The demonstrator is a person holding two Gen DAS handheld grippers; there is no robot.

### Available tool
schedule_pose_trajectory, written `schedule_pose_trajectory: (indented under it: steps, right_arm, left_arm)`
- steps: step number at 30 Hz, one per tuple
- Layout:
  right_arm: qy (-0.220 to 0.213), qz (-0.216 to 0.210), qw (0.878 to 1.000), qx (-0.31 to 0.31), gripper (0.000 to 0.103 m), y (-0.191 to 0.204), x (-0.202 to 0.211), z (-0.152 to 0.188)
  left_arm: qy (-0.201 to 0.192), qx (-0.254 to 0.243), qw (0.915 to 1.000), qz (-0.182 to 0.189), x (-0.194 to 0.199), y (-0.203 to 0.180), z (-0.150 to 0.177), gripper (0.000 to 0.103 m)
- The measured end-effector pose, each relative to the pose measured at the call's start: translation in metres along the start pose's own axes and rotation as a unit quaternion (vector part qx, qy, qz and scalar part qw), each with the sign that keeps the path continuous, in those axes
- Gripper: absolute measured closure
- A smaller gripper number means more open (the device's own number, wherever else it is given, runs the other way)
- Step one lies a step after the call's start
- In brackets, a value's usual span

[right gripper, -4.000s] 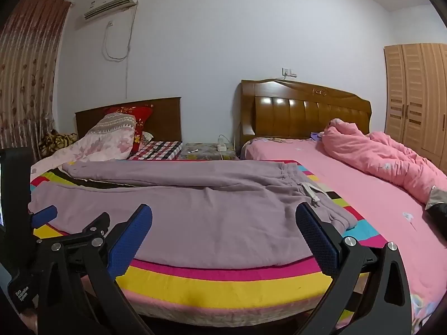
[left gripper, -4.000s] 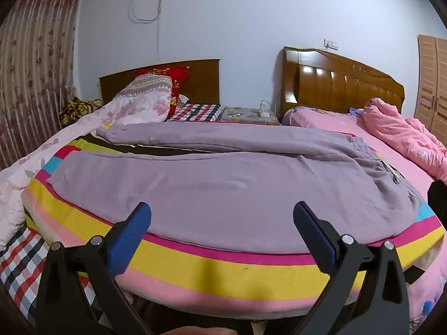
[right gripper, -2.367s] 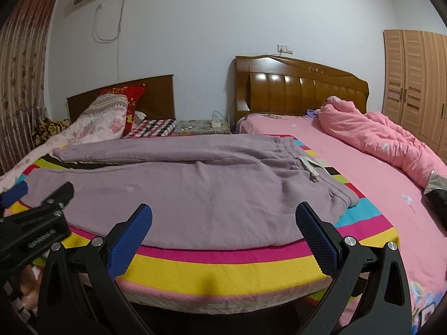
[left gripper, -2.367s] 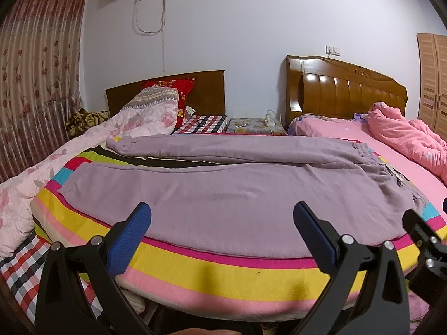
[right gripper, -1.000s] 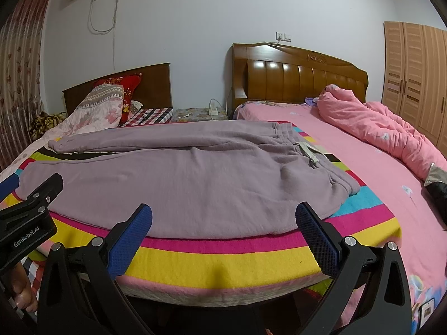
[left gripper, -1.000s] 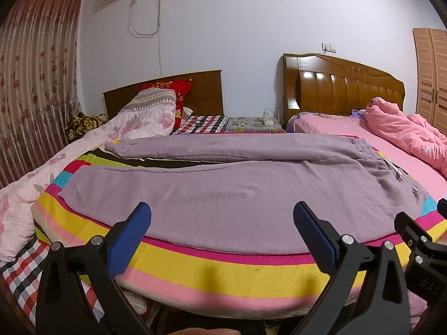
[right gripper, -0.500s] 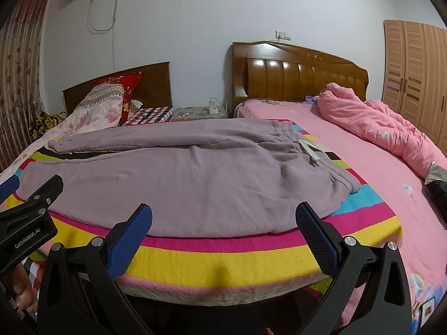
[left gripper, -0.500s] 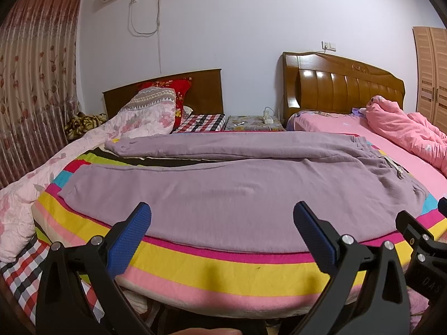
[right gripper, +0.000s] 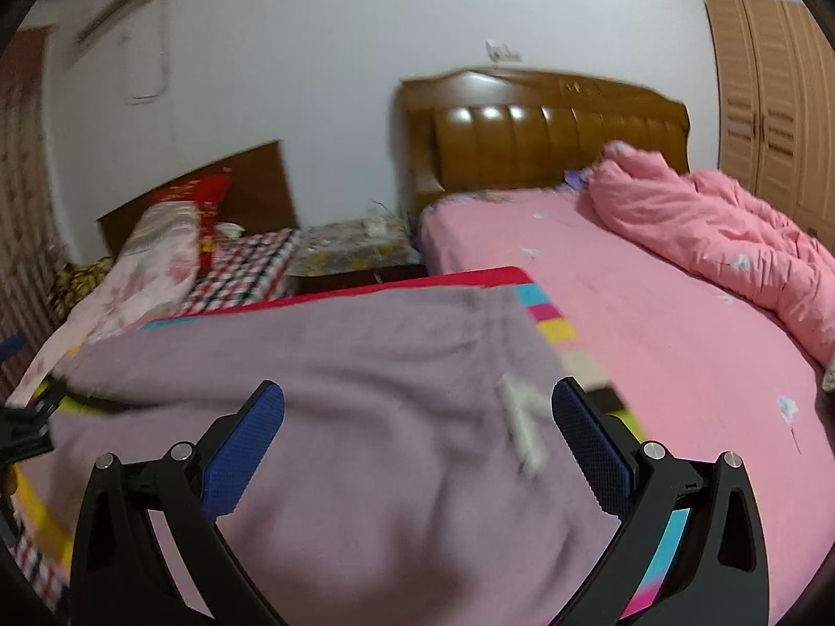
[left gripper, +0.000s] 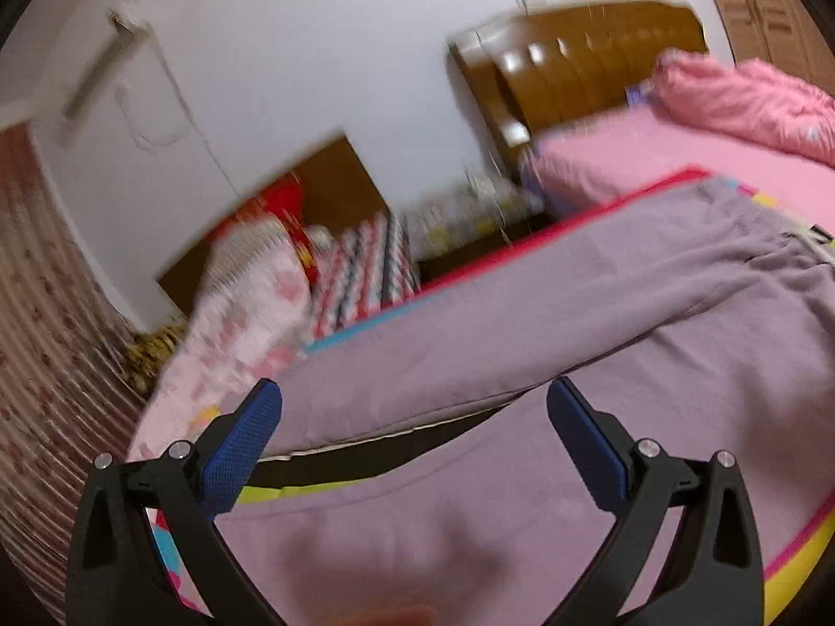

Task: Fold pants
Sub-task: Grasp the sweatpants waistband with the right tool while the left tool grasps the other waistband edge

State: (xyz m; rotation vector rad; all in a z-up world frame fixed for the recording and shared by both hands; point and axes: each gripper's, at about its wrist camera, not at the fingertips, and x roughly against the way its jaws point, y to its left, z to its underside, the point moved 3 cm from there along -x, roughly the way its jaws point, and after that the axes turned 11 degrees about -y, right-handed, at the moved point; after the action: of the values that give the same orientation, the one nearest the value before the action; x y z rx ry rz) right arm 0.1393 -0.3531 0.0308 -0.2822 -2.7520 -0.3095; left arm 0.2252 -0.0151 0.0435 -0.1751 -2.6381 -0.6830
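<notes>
What we count in the room

We see one pair of purple pants (left gripper: 600,313), two wooden headboards (right gripper: 548,125), one pink quilt (right gripper: 720,229), one striped blanket (right gripper: 545,313), one wardrobe (right gripper: 772,94), and two open grippers with two blue-padded fingers (left gripper: 245,443) each.

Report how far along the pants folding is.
Done: the pants lie spread flat on the striped blanket, legs apart. In hand: nothing gripped; the left claw and right claw are open above the fabric. Left: every fold, as none is visible.
</notes>
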Motion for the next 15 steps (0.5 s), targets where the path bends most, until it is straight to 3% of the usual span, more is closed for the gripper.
schedule_pose_trajectory:
  steps: [3,5,7,9,12,15]
  right_arm:
    - [0.044,-0.021,0.999,-0.014,0.004,-0.028,-0.072,-0.024]
    - [0.070,-0.057,0.996,0.000,0.004,-0.036,-0.118,-0.032]
    - [0.092,-0.091,0.991,0.021,0.004,-0.037,-0.152,-0.036]
    - [0.115,-0.114,0.984,0.072,0.004,-0.032,-0.193,-0.036]
    - [0.145,-0.137,0.970,0.140,0.004,-0.026,-0.238,-0.029]
    - [0.186,-0.181,0.951,0.168,0.004,-0.029,-0.278,-0.017]
  left_arm:
    - [0.056,0.042,0.9926,0.100,-0.061,0.010,-0.008,0.001]
    - [0.033,0.074,0.9889,0.124,-0.092,0.019,-0.016,0.002]
    - [-0.016,0.107,0.9732,0.203,-0.119,0.025,-0.025,0.002]
    - [0.006,0.119,0.9629,0.242,-0.150,0.023,-0.028,0.002]
    - [0.021,0.082,0.9590,0.270,-0.196,0.017,-0.034,0.002]
    - [0.042,-0.006,0.9556,0.291,-0.240,0.006,-0.034,0.002]
